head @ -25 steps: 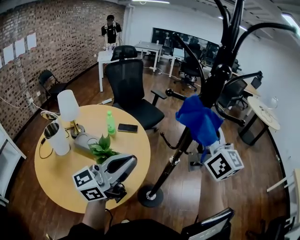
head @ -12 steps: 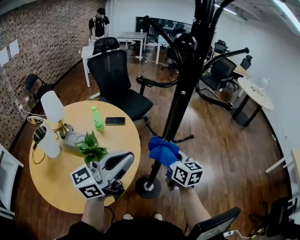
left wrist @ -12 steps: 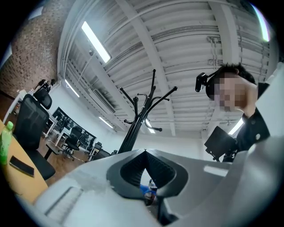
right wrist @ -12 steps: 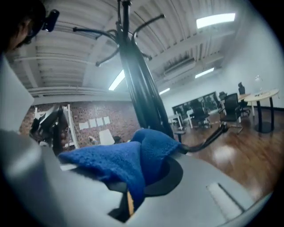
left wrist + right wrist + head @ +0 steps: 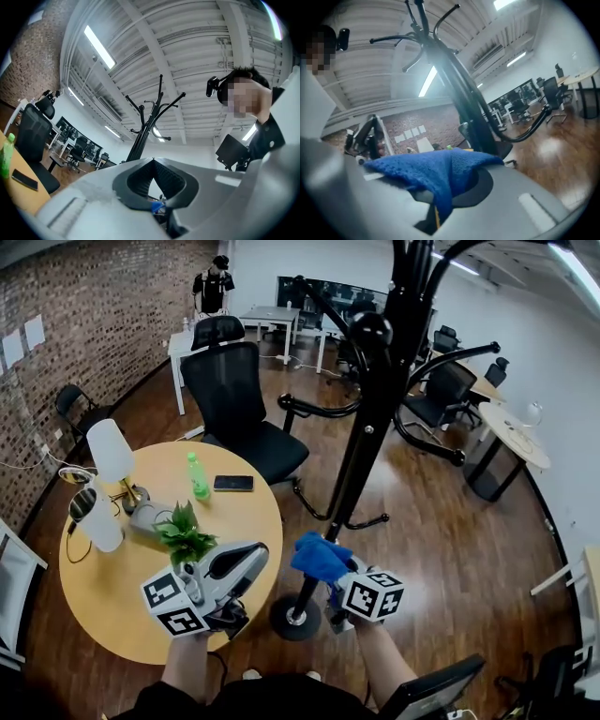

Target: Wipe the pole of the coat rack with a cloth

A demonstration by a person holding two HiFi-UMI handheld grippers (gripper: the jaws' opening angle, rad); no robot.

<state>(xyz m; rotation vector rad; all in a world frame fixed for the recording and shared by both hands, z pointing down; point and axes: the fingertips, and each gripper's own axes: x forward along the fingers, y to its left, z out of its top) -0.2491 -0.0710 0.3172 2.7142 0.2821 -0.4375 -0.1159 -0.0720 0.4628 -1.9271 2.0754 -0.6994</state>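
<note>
Beside the black pole (image 5: 361, 442), blue cloth (image 5: 322, 559) sits bunched.

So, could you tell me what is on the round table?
A lamp, a white cylinder, a plant, a green bottle and a phone; the left gripper hides the near edge.

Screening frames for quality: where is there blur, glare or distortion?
Head view: sharp, evenly lit, but the fisheye bows the brick wall. Left gripper view: bright ceiling light strips, soft near the lens. Right gripper view: hazy overall, ceiling light flaring behind the pole, cloth slightly blurred.
</note>
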